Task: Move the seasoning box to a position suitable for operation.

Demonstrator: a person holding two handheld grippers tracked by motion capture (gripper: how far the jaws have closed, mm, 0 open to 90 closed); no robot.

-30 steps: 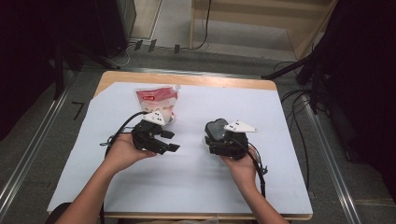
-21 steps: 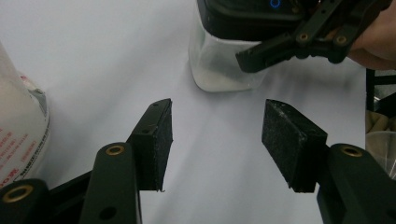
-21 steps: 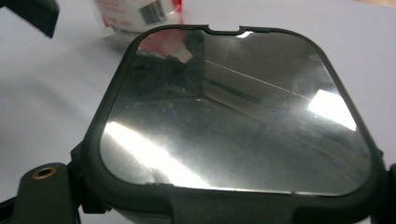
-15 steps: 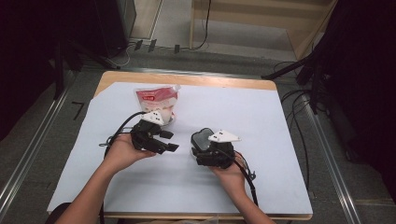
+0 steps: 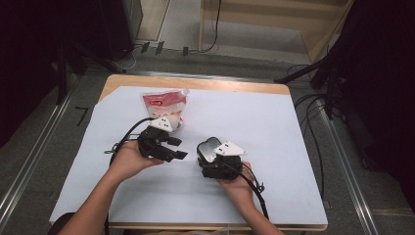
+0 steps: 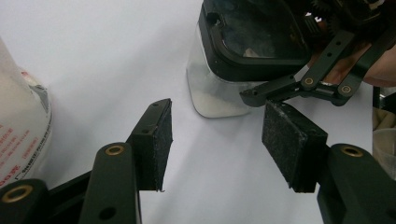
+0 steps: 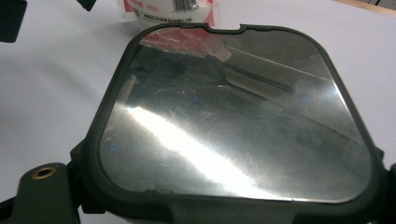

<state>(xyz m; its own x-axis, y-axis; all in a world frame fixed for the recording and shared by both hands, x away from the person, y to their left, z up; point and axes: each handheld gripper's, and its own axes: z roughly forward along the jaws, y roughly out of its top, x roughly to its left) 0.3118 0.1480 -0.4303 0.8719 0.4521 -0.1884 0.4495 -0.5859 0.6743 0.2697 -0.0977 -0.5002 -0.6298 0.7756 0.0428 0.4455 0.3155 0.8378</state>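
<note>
My right gripper (image 5: 209,155) is shut on a clear container (image 5: 208,148) with a black lid, tipped on its side just over the white sheet. In the left gripper view the container (image 6: 233,56) shows white powder in its bottom, and the right gripper's linkage lies along its side. In the right gripper view the glossy lid (image 7: 233,126) sits between the jaws. My left gripper (image 5: 177,149) stands open and empty, a short way left of the container. Its pads (image 6: 156,140) point at the bare sheet beside it.
A red and white pouch (image 5: 165,105) stands behind the left gripper, also seen as the pouch (image 6: 18,126) at that view's left edge. The white sheet (image 5: 284,127) covers the wooden table, with free room on the right half and along the front.
The right gripper has carried the container left and a little down, closer to the left gripper. The left hand has stayed put.
</note>
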